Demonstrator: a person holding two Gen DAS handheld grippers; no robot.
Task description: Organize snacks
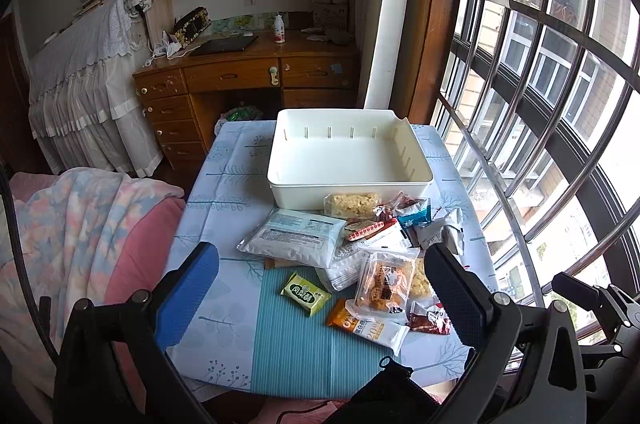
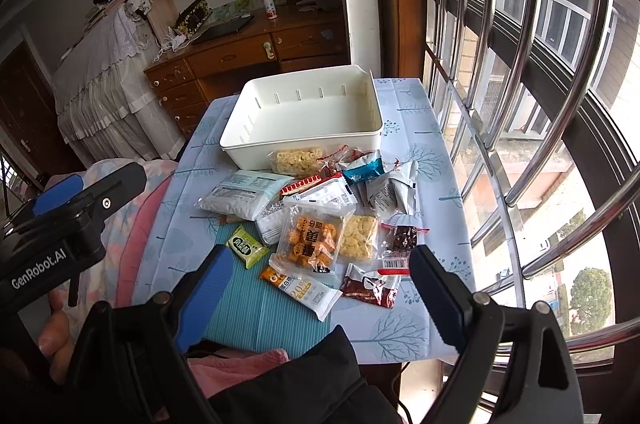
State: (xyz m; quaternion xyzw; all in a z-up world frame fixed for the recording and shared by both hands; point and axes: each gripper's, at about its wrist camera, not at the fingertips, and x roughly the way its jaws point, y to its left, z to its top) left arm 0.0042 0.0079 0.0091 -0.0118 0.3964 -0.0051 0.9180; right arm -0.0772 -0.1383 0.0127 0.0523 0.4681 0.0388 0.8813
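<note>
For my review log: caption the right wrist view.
Open right gripper hovers over snack packets piled before an empty white bin.

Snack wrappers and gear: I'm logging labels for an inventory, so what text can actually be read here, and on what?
"GenRobot.AI": on the left gripper body, right wrist view.
"20%": on the orange-and-white bar wrapper.
Green packet: characters too blurred to read.
Clear cookie pack: large characters, upside down, not legible.
White pouch: print too small.

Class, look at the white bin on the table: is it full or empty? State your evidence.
Empty. The white bin shows a bare floor and bare inner walls in both views; all the snack packets lie on the table in front of it.
</note>
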